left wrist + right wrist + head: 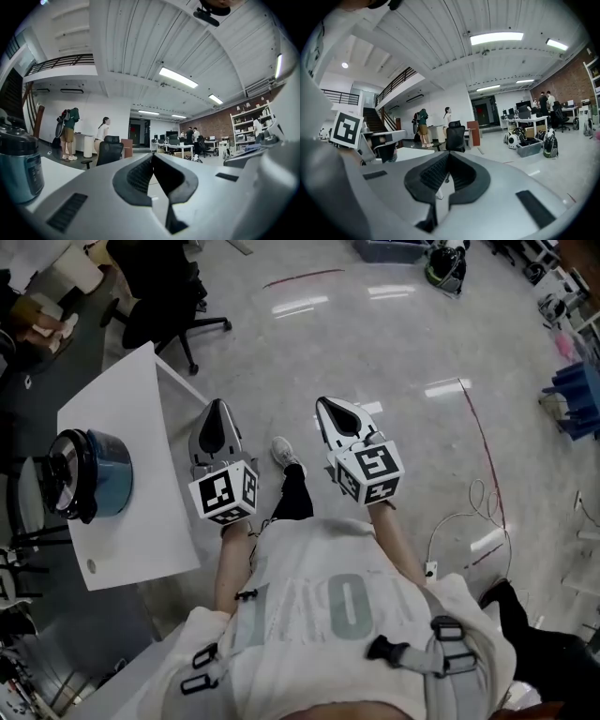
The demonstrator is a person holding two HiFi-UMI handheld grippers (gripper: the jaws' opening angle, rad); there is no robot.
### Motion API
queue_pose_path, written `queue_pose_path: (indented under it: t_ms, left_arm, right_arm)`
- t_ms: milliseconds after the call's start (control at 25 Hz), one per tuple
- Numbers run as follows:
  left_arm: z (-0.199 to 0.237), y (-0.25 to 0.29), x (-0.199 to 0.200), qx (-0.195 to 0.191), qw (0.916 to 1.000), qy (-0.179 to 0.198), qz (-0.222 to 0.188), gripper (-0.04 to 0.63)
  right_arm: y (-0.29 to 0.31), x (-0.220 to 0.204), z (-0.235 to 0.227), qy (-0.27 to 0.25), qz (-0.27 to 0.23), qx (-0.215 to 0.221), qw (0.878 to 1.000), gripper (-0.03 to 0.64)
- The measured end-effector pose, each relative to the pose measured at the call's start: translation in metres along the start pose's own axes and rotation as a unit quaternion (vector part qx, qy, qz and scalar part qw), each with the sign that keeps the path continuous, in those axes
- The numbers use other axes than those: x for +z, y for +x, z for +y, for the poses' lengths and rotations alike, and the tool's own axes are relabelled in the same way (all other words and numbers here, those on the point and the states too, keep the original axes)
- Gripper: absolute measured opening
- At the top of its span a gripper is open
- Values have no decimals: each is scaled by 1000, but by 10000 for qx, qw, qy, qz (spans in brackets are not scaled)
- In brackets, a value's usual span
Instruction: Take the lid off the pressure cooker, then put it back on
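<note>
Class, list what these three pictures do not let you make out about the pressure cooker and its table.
- Head view: whether the lid on the pressure cooker is locked; too small.
- Left gripper view: the cooker's left side, cut off by the picture's edge.
- Right gripper view: most of the cooker, behind the left gripper.
- Head view: the small round mark on the table; too small to name.

Glossy grey floor point(375, 343) stretches ahead of the left tongs point(217, 409) and right tongs point(323, 405). A white surface point(141, 418) stands left of the left tongs, with a black office chair point(164, 287) beyond it. Far ahead are desks point(529, 123) and a brick wall point(572, 84). Overhead, strip lights point(497, 37) hang on a white ribbed ceiling point(440, 28).
</note>
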State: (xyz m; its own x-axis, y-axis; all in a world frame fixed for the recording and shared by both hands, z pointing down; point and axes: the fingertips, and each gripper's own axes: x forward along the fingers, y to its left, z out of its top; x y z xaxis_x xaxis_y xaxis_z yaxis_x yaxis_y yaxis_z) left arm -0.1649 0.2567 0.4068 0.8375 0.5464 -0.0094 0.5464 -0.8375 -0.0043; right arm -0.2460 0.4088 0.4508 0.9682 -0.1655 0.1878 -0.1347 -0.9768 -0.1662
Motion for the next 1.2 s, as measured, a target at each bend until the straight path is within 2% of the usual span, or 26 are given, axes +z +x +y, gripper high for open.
queue_pose_path:
  t_ms: [160,400,600,760,880,1000,1080,1200]
  left_arm:
    - [35,68,10,100,9999,33,-112,17]
    - [110,171,24,343,9990,135,-268,17]
    - [191,232,31,1023,9939,95,-388,17]
    - [251,230,41,1845,9817,118,-447,17]
    - [293,197,51,2731,9601,110,-592,17]
    - [333,158,52,3628,9291,122,-706,17]
    - [356,123,51,4222,9034,120,-742,17]
    - [384,63,54,5186,8511,347,-735,17]
  right_arm:
    - [73,22,-17,-130,15,22,9999,0]
    - [203,67,-32,-257,64,189,9995,0]
    - [312,98,-25,-523,149,685,9962,0]
    - [369,111,15,-791,252,1489,9854,0]
    - [403,119,69,-1064,236,2509,9619,0]
    - [435,116,130,-1169,264,3429,9317,0]
    - [447,111,178,-1228,283,4045,9058,0]
    - [457,107,258,-1369,221,5120,8477,1]
